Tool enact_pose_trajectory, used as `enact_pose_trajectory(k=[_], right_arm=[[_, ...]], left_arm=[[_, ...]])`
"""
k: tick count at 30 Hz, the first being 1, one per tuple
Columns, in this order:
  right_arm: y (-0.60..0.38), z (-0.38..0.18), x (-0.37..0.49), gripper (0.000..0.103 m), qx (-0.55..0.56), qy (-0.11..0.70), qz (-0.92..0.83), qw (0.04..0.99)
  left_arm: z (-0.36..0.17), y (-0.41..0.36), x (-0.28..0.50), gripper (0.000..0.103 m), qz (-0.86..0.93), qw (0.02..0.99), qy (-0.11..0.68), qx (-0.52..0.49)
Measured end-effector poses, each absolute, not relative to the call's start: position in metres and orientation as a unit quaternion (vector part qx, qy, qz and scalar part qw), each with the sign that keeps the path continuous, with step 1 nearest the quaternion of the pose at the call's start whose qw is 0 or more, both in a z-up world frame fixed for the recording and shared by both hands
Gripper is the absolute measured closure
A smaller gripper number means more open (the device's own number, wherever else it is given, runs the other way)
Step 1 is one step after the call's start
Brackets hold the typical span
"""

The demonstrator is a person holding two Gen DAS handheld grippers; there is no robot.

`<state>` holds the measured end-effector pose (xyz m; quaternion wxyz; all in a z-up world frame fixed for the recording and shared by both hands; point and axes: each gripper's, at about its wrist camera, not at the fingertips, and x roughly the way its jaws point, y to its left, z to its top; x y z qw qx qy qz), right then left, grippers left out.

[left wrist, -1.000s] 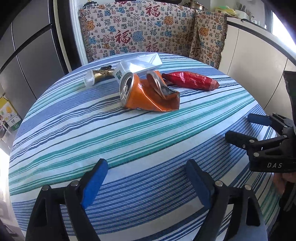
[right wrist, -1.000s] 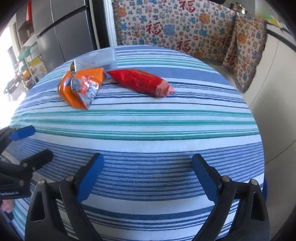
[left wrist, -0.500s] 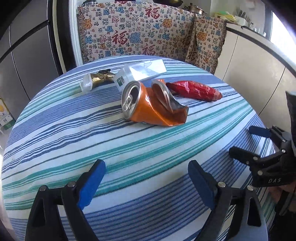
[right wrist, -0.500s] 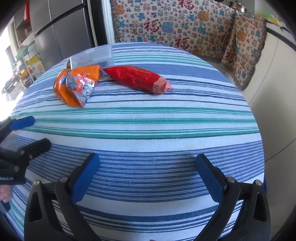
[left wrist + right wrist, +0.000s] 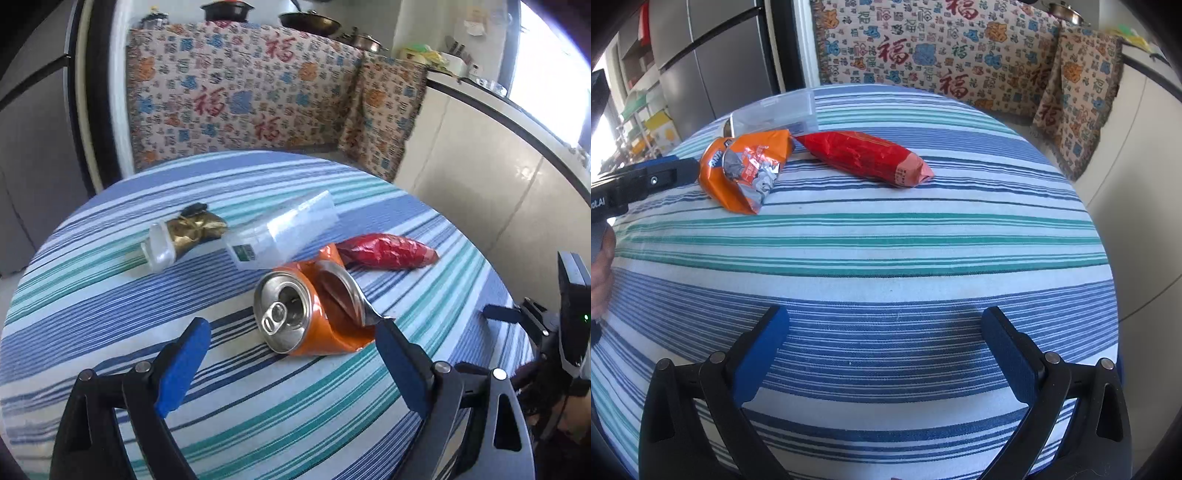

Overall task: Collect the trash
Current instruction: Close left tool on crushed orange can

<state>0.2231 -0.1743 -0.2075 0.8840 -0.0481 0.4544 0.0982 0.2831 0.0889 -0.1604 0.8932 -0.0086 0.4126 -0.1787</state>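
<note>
Looking thru left wrist cam: we see left gripper [image 5: 290, 345] w/ jaws wide, nothing held; crushed orange can [image 5: 308, 314] on striped tablecloth [image 5: 110, 306], just ahead, right fingertip [image 5: 384, 332] almost at its torn edge. Behind it: clear plastic box [image 5: 282, 230], gold wrapper [image 5: 192, 229], red snack bag [image 5: 386, 253].

Right wrist cam: right gripper [image 5: 886, 328] jaws wide, empty, over bare cloth near table edge; can, red bag well ahead.

Count on table [image 5: 110, 317]: 1x crushed orange can [image 5: 306, 317], 1x red snack wrapper [image 5: 388, 253], 1x clear plastic box [image 5: 284, 232], 1x gold crumpled wrapper w/ white cap [image 5: 184, 234]. 4 trash items total. 2x hand-held gripper: left [image 5: 291, 363], right [image 5: 886, 350]. 1 table.
</note>
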Motion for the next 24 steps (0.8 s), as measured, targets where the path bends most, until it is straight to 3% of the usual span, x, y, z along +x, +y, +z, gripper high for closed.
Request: enact_pose_trajectory(k=[14,24], right_arm=[[-0.176,-0.207,0.223,0.001,-0.048,0.455,0.099,0.884],[-0.177,-0.207,0.222,0.0,-0.048,0.455,0.1,0.884]], left_arm=[[-0.19,0.062,0.312,0.01,-0.312,0.825,0.431,0.188],[-0.192,0.052,0.326,0.012,-0.328,0.83,0.403,0.202]])
